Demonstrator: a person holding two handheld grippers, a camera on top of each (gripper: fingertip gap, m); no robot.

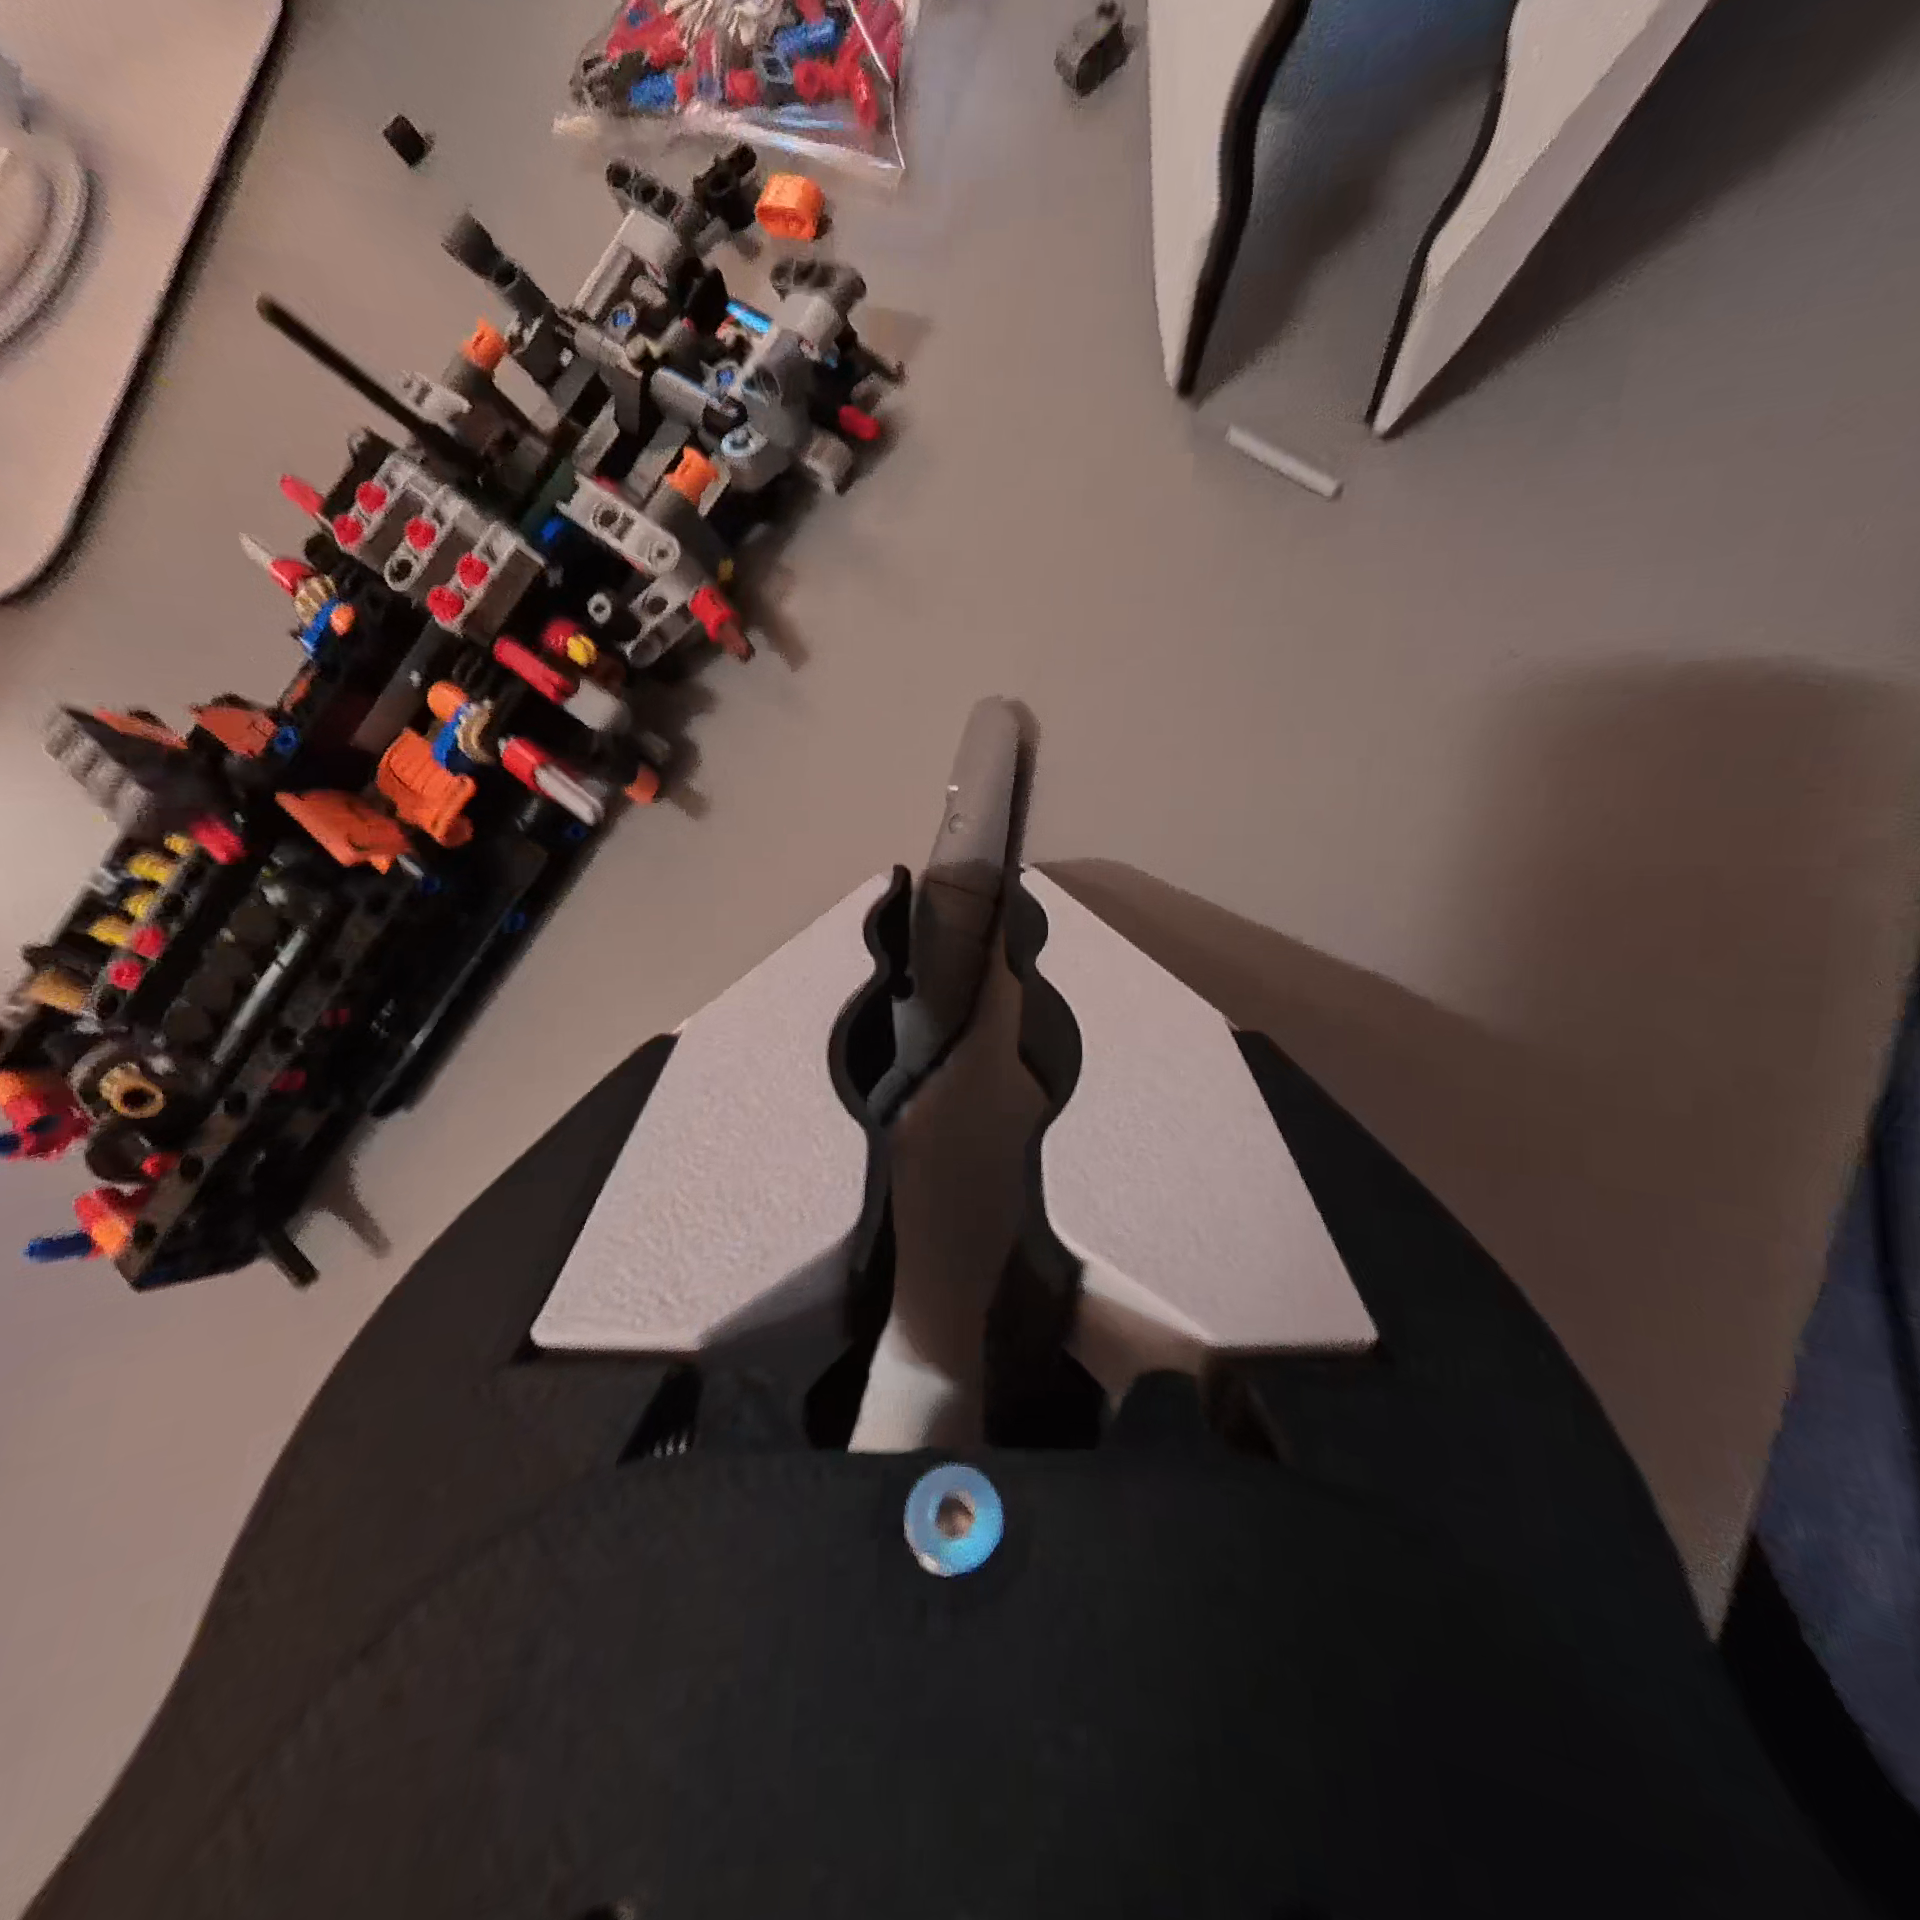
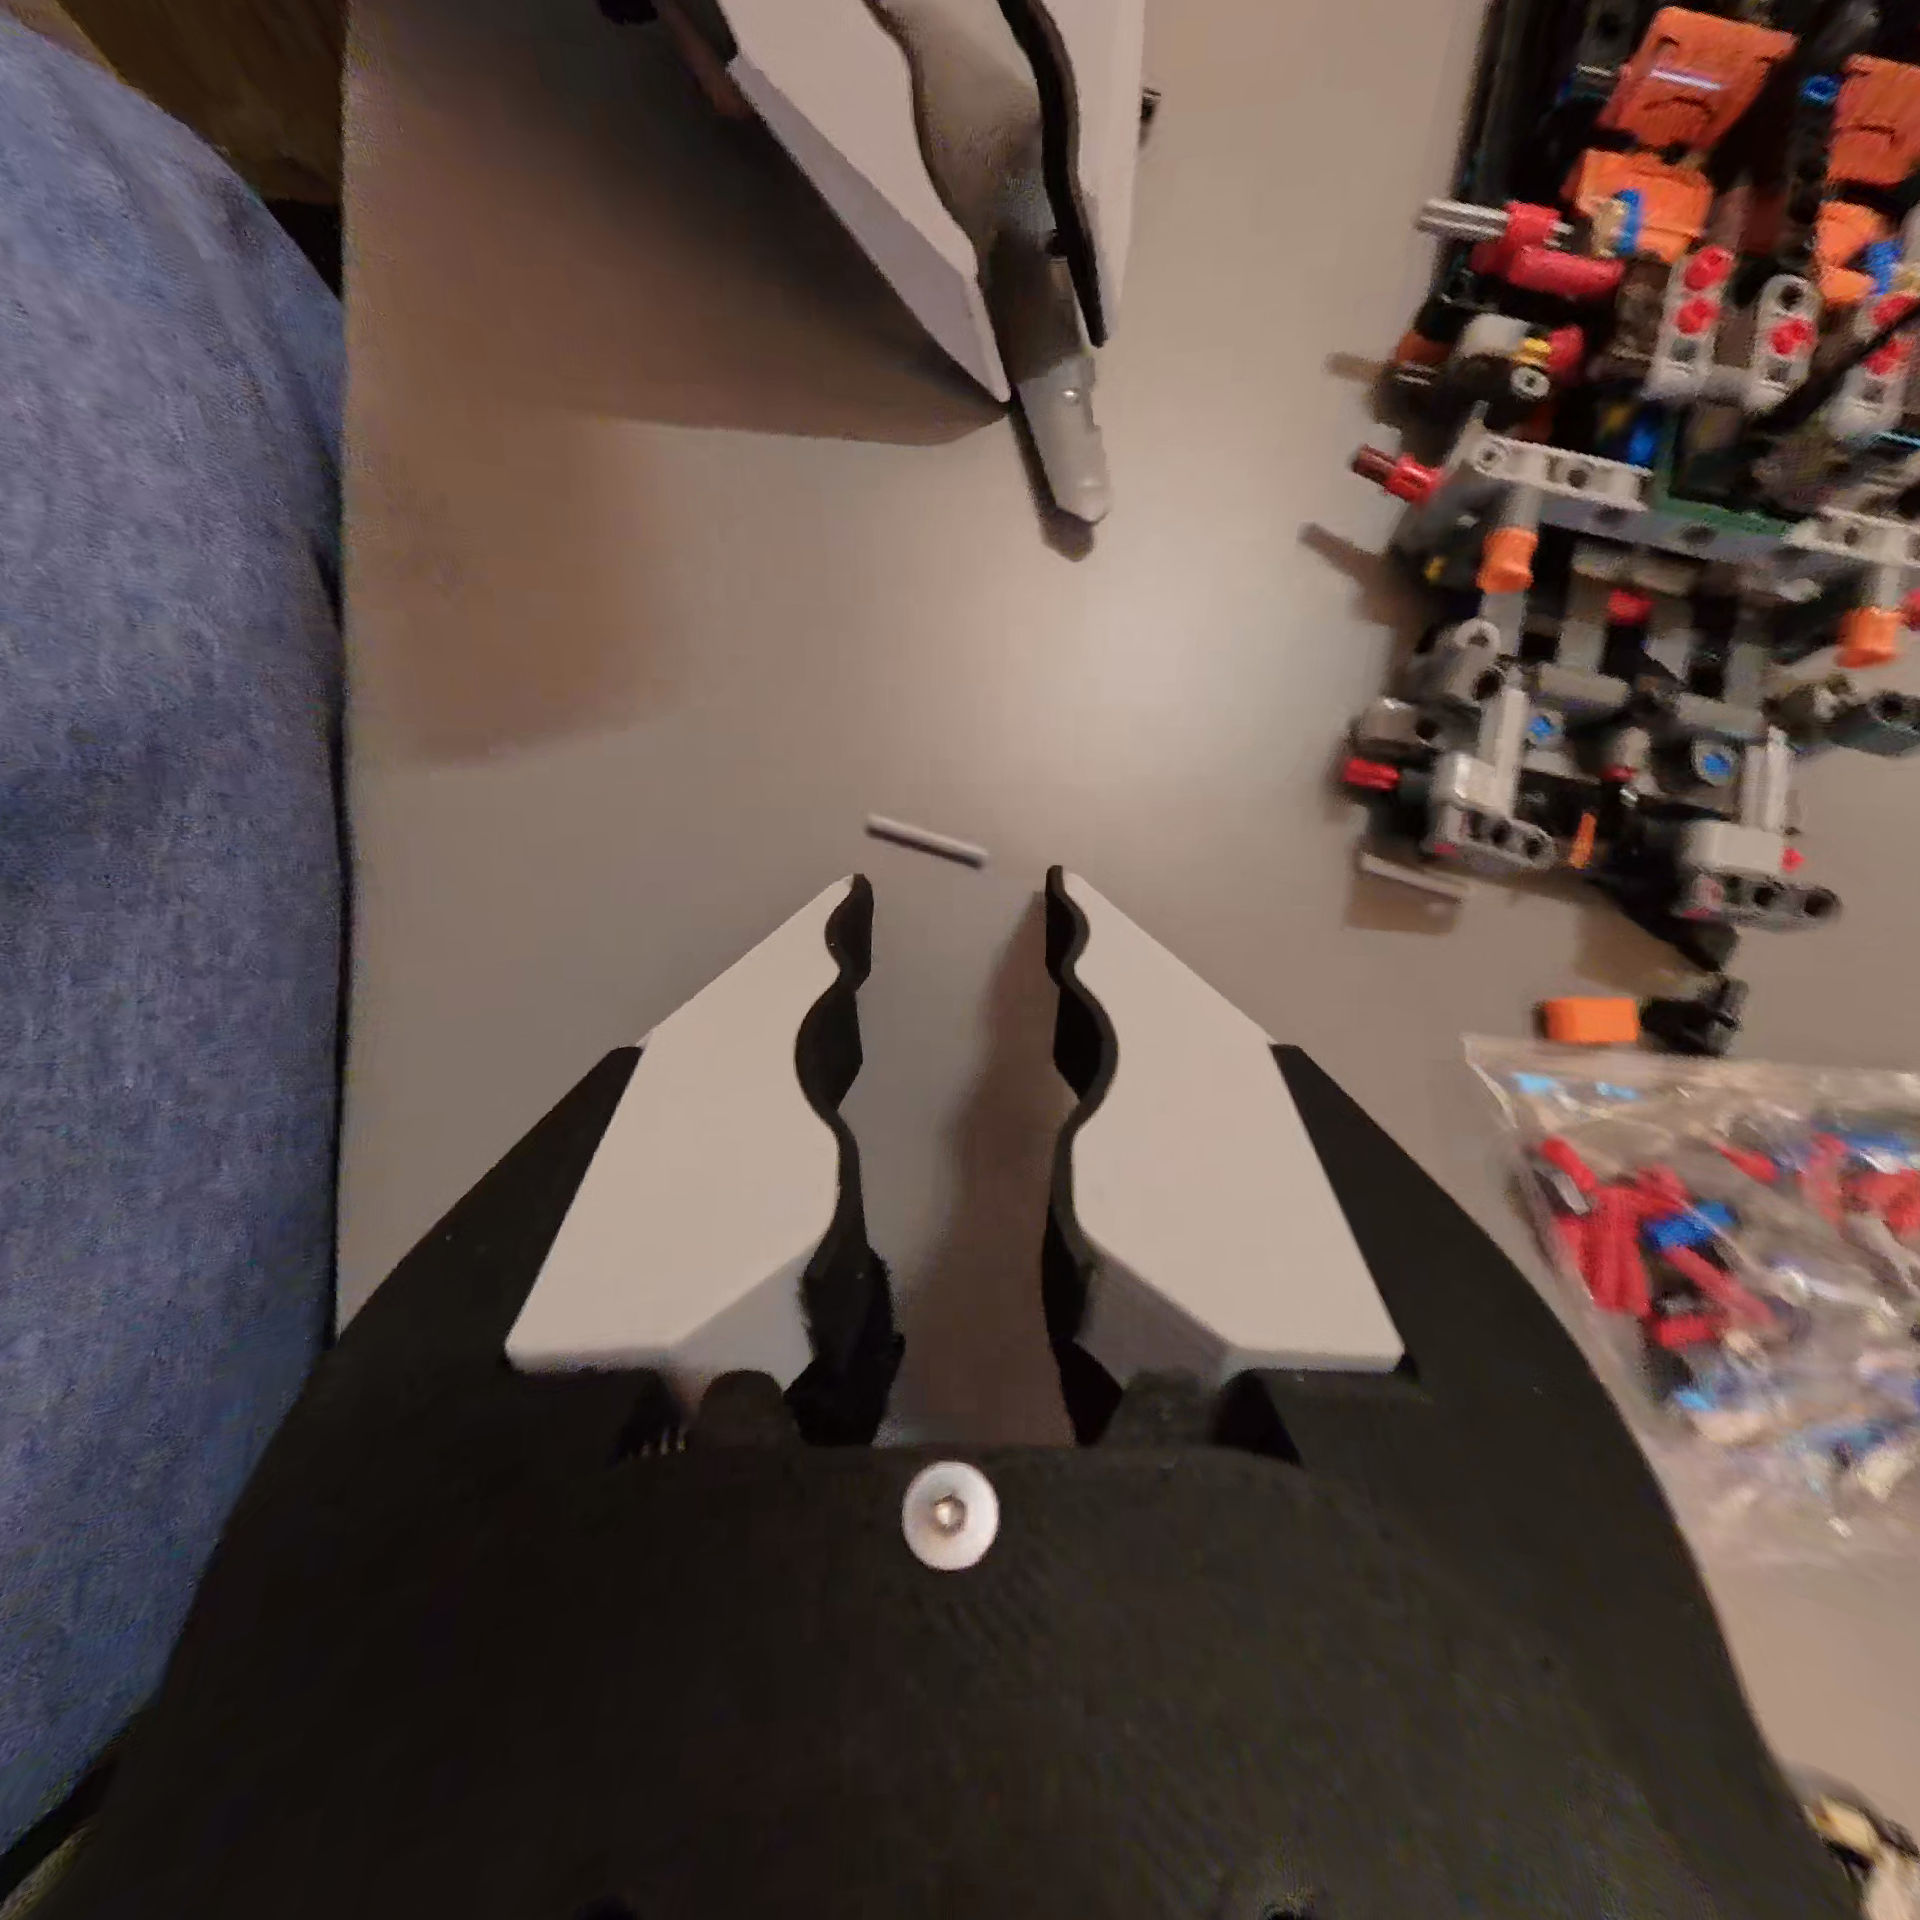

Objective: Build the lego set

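My left gripper (image 1: pixel 961 878) is shut on a long grey lego piece (image 1: pixel 977 800) that sticks out past its tips, above the table; it also shows in the right wrist view (image 2: pixel 1070 457). My right gripper (image 2: pixel 956 883) is open and empty, its tips just short of a thin grey axle (image 2: pixel 925 842) lying flat on the table; the axle also shows in the left wrist view (image 1: pixel 1283 459) under the right gripper's fingers (image 1: pixel 1403 208). The half-built lego model (image 1: pixel 416 665), black and grey with orange, red and yellow parts, lies to the left; it also shows in the right wrist view (image 2: pixel 1683 499).
A clear bag of red and blue small parts (image 1: pixel 748 73) lies behind the model, also in the right wrist view (image 2: pixel 1714 1247). A loose orange piece (image 1: pixel 790 206) and small black pieces (image 1: pixel 405 138) lie near it. A pale mat (image 1: pixel 114 260) is far left. Blue cloth (image 2: pixel 156 727) is at the table edge. The left gripper's tips are roughly 11 cm from the right gripper's.
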